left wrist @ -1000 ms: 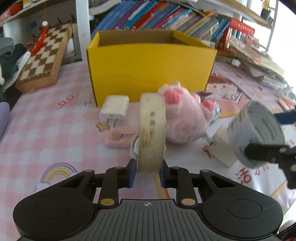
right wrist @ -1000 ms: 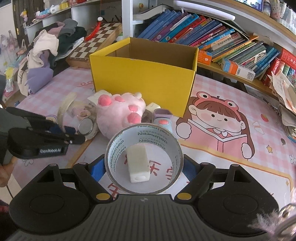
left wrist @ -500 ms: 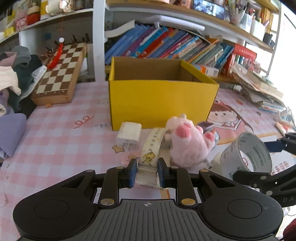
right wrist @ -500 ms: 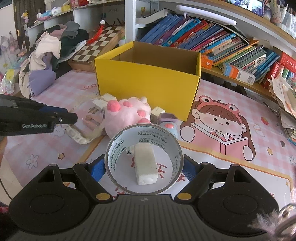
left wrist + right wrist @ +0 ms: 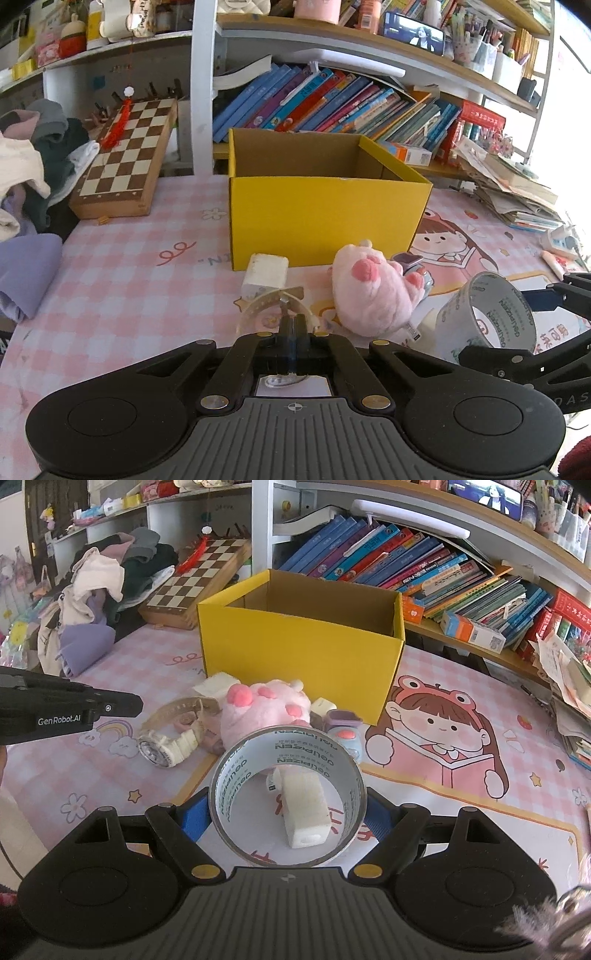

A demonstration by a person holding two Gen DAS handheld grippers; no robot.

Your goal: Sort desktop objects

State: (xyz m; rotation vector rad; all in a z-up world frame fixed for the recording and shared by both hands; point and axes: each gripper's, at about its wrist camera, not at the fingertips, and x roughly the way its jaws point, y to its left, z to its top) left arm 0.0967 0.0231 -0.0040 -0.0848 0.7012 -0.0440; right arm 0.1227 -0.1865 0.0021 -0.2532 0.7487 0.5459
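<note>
The tape roll [image 5: 288, 794], clamped across its width in the right claw [image 5: 288, 812], is held above the desk [image 5: 424, 812] with the open yellow box [image 5: 299, 657] straight ahead; the left claw [image 5: 293, 328] is clenched empty.

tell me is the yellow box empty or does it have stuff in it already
Cannot tell fully. The yellow box is open at the top, and only bare brown inner walls show in both views. Its floor is hidden behind the front wall.

Right gripper [image 5: 288, 814] clamped across tape roll [image 5: 288, 797], white block [image 5: 304, 818] visible through its hole. Watch [image 5: 173, 734] flat on mat beside pink plush [image 5: 264, 710], yellow box [image 5: 301, 646] behind. Left gripper [image 5: 138, 703] at left edge, fingers together, nothing visible between them
</note>
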